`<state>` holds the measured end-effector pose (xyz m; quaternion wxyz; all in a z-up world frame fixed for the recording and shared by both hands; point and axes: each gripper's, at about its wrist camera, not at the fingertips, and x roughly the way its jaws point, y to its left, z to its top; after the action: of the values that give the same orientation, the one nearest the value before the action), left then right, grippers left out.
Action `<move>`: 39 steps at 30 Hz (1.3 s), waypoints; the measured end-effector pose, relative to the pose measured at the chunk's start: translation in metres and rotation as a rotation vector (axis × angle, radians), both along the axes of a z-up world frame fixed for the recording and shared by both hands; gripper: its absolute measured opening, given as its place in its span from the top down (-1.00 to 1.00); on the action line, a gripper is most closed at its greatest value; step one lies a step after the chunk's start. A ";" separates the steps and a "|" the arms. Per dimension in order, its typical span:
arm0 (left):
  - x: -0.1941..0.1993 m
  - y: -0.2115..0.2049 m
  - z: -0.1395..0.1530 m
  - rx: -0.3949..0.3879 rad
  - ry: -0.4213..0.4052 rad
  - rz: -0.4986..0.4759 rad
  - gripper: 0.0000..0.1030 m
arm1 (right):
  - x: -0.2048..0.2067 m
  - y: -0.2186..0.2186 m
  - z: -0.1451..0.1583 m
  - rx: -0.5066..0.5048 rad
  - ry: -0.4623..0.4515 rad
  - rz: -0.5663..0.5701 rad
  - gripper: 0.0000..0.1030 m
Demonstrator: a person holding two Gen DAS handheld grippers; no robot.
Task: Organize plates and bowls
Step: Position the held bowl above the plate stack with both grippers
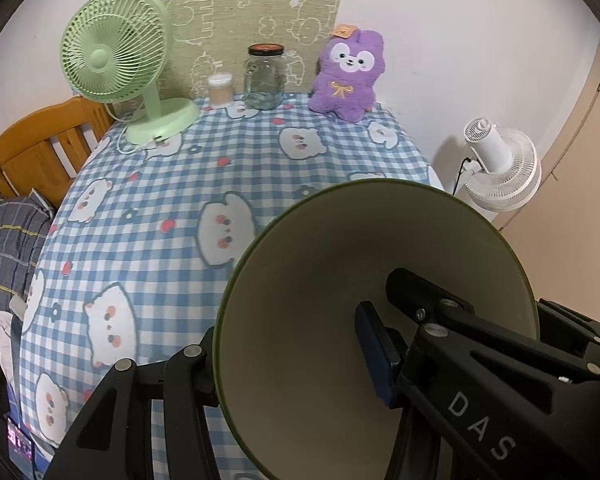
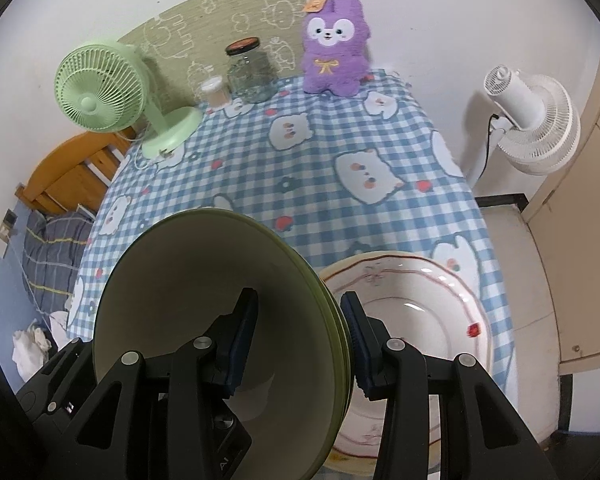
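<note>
A green-rimmed bowl [image 1: 320, 272] with a cream inside fills the lower right of the left wrist view, tilted on its side. My left gripper [image 1: 288, 360] is shut on its wall, with the blue pad [image 1: 374, 356] inside and the other finger outside. In the right wrist view my right gripper [image 2: 296, 340] is shut on the wall of a nested stack of green bowls [image 2: 188, 280], one pad inside and one outside. Just right of that stack, a white plate [image 2: 420, 320] with a red-brown line pattern lies on the checked tablecloth [image 2: 320, 168], partly hidden by the bowls.
At the table's far edge stand a green desk fan [image 1: 116, 56], a small beige cup [image 1: 220, 88], a glass jar [image 1: 265, 76] and a purple plush toy [image 1: 348, 76]. A white floor fan [image 2: 532, 120] stands to the right. A wooden bed frame [image 1: 40, 148] is on the left.
</note>
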<state>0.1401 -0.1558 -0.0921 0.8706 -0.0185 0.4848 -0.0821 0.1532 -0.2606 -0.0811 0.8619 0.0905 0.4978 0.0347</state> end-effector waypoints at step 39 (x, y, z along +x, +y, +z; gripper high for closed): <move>0.005 -0.101 -0.039 0.014 0.112 0.015 -0.02 | 0.008 -0.096 -0.047 0.015 0.104 -0.003 0.10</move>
<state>0.1455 -0.2572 -0.1307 0.8428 -0.0209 0.5332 -0.0709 0.1614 -0.3569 -0.1283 0.8343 0.0994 0.5414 0.0324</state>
